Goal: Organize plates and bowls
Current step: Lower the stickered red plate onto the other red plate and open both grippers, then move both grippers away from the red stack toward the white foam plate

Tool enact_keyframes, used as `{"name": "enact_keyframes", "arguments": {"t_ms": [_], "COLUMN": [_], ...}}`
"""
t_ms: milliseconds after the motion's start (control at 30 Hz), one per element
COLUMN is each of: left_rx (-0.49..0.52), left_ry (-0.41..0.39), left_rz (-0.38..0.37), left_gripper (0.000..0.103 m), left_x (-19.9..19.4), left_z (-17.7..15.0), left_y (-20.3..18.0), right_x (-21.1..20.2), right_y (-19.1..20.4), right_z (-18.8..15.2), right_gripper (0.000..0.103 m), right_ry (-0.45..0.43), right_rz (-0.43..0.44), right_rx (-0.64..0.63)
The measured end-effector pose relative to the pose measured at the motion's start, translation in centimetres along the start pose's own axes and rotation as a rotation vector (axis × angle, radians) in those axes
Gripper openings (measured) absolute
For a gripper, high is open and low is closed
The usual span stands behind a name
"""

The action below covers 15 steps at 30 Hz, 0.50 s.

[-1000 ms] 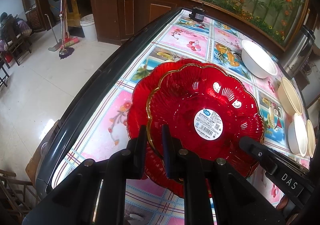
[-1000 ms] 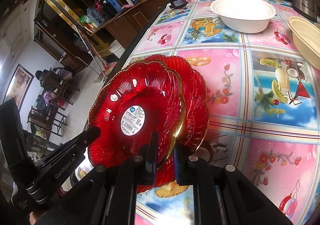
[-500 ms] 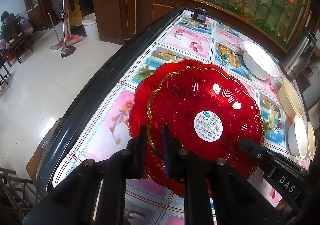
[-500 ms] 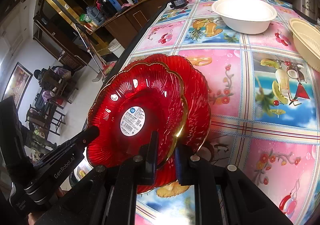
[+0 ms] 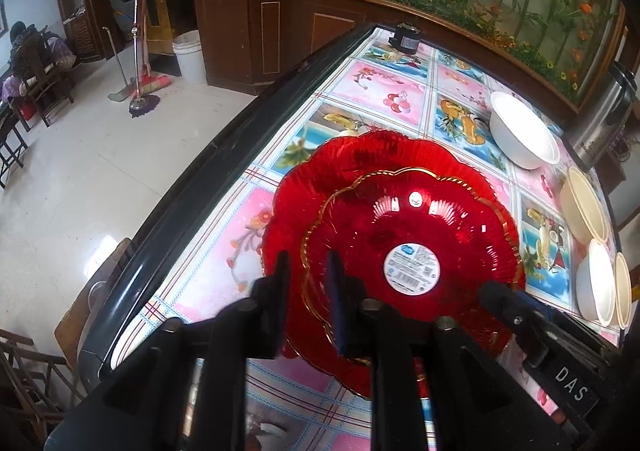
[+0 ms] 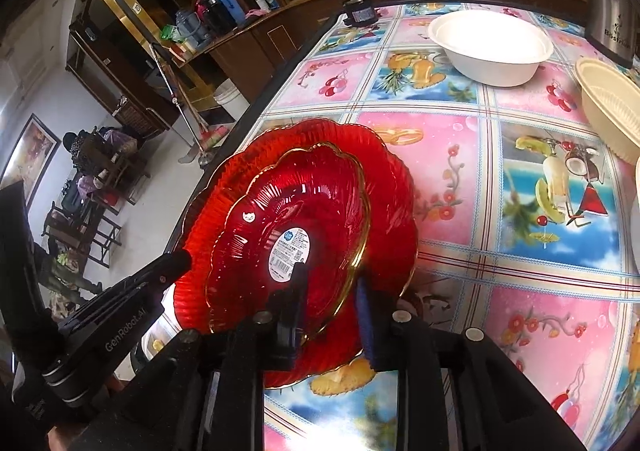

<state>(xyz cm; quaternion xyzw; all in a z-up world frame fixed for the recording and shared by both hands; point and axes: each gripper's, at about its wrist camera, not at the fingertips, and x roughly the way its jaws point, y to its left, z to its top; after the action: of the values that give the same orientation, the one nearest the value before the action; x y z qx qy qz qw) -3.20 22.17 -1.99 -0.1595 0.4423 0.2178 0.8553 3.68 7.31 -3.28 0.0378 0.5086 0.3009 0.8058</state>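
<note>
Underneath, fruit-print tablecloth (image 5: 376, 87); beyond, tiled floor (image 5: 80, 171).

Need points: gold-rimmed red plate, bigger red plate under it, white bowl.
gold-rimmed red plate (image 5: 412, 227), left wrist view, on its ribbed inner surface above the label.
larger red plate (image 5: 352, 155), left wrist view, on its exposed far rim.
white bowl (image 6: 490, 39), right wrist view, on the inside of the bowl.

upper plate (image 5: 412, 235): red, gold rim | lower plate (image 5: 320, 171): red, ribbed | bowl (image 5: 520, 131): white | tablecloth (image 5: 376, 87): pink-blue fruit squares
</note>
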Motion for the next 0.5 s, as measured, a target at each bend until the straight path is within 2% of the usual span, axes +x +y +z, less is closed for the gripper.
{"name": "enact_keyframes", "arguments": {"t_ms": [33, 67, 100, 167, 267, 500], "left_rx": [-0.003, -0.008, -0.012, -0.022, -0.041, -0.079], "left_ry": [-0.003, -0.013, -0.025, -0.06, -0.06, -0.064], "left_rz": [-0.004, -0.008, -0.012, -0.016, -0.048, -0.115], "left_gripper": [0.04, 0.058, 0.068, 0.069, 0.069, 0.071], "left_x": [-0.1, -0.3, -0.5, -1.1, -1.5, -2.4], "left_z": [0.0, 0.0, 0.1, 0.1, 0.4, 0.4], "left_y": [0.0, 0.0, 0.0, 0.0, 0.2, -0.3], "right_x": [0.0, -0.1, -0.2, -0.6, -1.5, -3.9], "right_y": [0.0, -0.1, 0.0, 0.1, 0.6, 0.3], "right_z": [0.0, 0.0, 0.0, 0.0, 0.0, -0.3], "right_gripper": [0.035, 0.04, 0.041, 0.053, 0.067, 0.07], "right_ry": [0.002, 0.001, -0.002, -0.016, -0.041, -0.088], "right_rz": [-0.001, -0.002, 0.001, 0.001, -0.012, 0.014], "right_rx": [0.001, 0.0, -0.001, -0.007, -0.03, -0.018]}}
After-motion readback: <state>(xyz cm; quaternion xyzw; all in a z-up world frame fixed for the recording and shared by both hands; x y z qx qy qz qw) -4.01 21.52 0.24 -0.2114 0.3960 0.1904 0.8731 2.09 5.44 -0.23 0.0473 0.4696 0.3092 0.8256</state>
